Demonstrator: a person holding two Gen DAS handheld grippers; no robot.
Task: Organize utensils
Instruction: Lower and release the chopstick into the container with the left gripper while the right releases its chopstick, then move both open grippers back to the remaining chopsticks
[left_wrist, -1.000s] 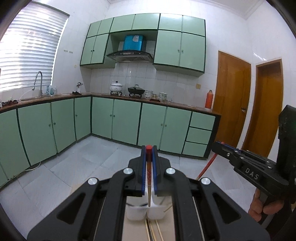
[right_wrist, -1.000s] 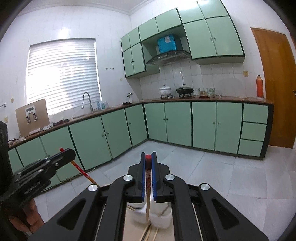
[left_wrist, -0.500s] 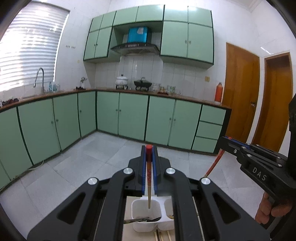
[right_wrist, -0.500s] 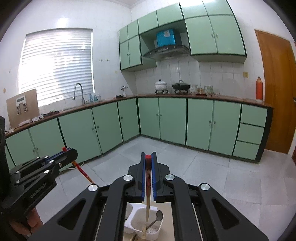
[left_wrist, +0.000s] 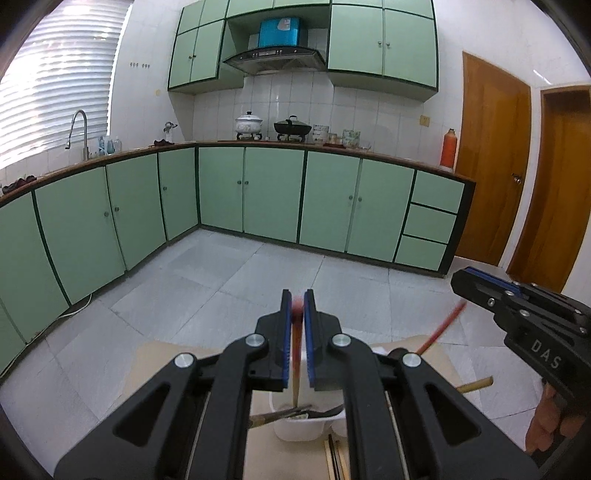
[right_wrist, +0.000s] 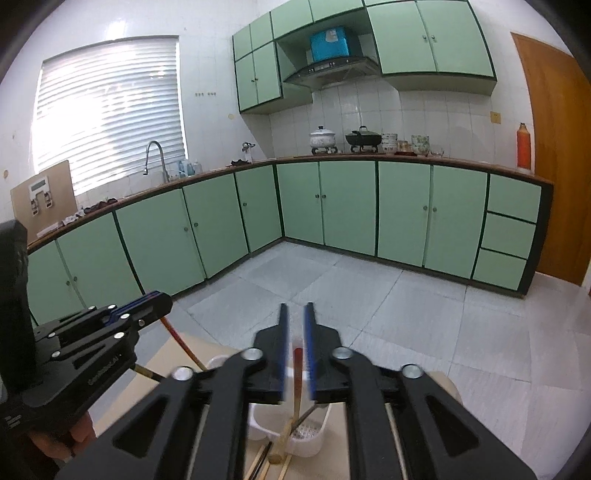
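both tools letting go of chopsticks over the white holder

left tool (left_wrist: 297, 306): its jaws are opening. a red-tipped chopstick (left_wrist: 295, 354) stands upright in the gap, its top blurred, its lower end down in the white utensil holder (left_wrist: 301, 428) on the tan tabletop (left_wrist: 155, 365). dark utensils lie across that holder's compartment. whether the pads still touch the stick cannot be told.

right tool (right_wrist: 295, 319): its jaws are opening too, with a visible gap on both sides of a second red-tipped chopstick (right_wrist: 296, 373), which sits low between them and leans into the holder (right_wrist: 306, 439). a slotted spoon head (right_wrist: 308, 430) rests in the same compartment. loose chopsticks (right_wrist: 266, 461) lie on the tabletop just in front of the holder.
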